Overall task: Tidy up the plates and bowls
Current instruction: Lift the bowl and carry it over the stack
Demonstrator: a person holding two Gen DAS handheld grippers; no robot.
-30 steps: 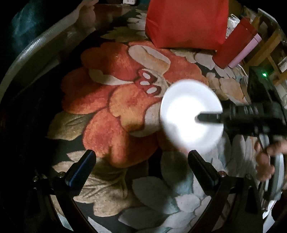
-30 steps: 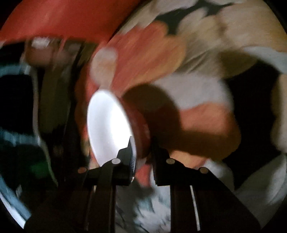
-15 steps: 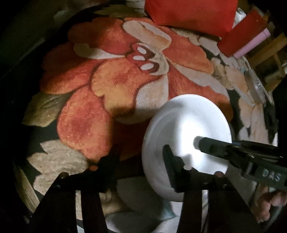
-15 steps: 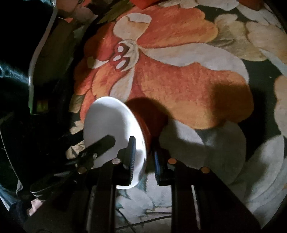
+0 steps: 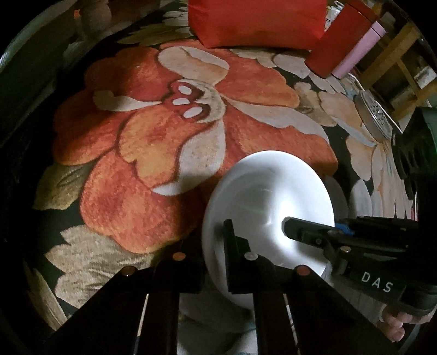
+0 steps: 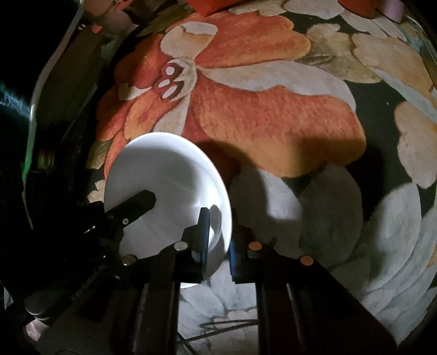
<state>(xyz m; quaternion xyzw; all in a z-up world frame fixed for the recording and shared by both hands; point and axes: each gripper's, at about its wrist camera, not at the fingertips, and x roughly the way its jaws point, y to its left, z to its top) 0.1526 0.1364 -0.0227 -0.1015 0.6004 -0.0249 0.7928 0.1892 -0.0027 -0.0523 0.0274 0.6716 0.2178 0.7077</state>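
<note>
A white plate [image 5: 262,196] is held above a flowered rug, tilted, with both grippers clamped on its rim. My left gripper [image 5: 210,251] is shut on the plate's near-left edge, one finger inside the dish and one behind it. My right gripper [image 6: 220,240] is shut on the opposite edge of the same plate [image 6: 169,174]. The right gripper [image 5: 306,229] enters the left wrist view from the right, and the left gripper [image 6: 142,202] enters the right wrist view from the left.
The rug [image 5: 169,142] has large orange and cream flowers. A red bag [image 5: 256,21] stands at its far edge, with a red and pink container [image 5: 344,41] beside it. A metal perforated object [image 5: 374,114] and wooden furniture [image 5: 404,65] are at the right.
My left gripper closed from wide open onto the plate's rim. The plate, carried by my right gripper, came closer and lower toward the left gripper and now both hold it.
</note>
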